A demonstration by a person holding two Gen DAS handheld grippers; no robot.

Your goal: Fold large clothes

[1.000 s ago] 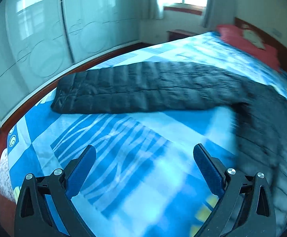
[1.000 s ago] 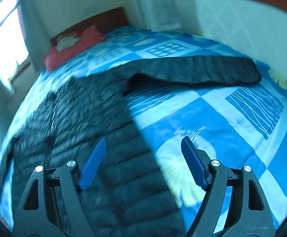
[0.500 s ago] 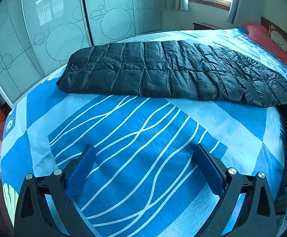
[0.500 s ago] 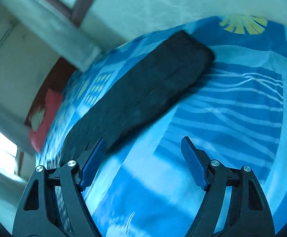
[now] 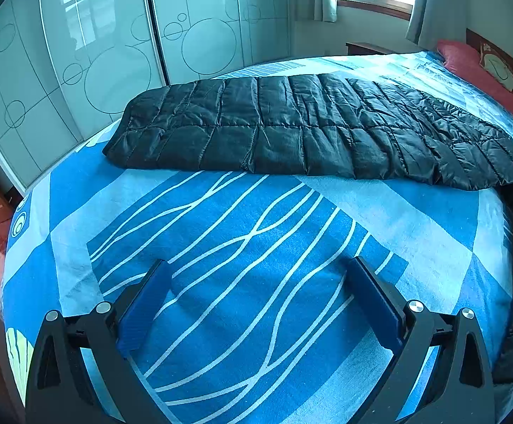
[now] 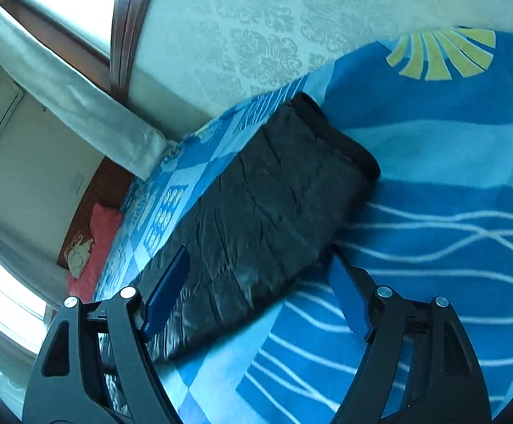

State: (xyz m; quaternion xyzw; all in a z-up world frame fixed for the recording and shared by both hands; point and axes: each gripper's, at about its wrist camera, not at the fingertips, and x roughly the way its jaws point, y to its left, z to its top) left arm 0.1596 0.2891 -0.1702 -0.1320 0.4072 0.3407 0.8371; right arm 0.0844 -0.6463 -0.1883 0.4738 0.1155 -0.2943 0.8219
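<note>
Black quilted coat (image 5: 309, 130) sprawls across bed (image 5: 221, 247) — claws empty.

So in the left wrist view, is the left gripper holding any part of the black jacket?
No. The left gripper is open over bare blue bedsheet, and the black jacket lies farther up the bed, apart from it.

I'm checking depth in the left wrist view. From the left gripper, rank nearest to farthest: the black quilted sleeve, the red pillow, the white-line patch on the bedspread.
From the left gripper:
1. White-line patch, directly under and ahead of the fingers.
2. Black quilted sleeve, across the middle of the bed.
3. Red pillow, far right by the headboard.
</note>
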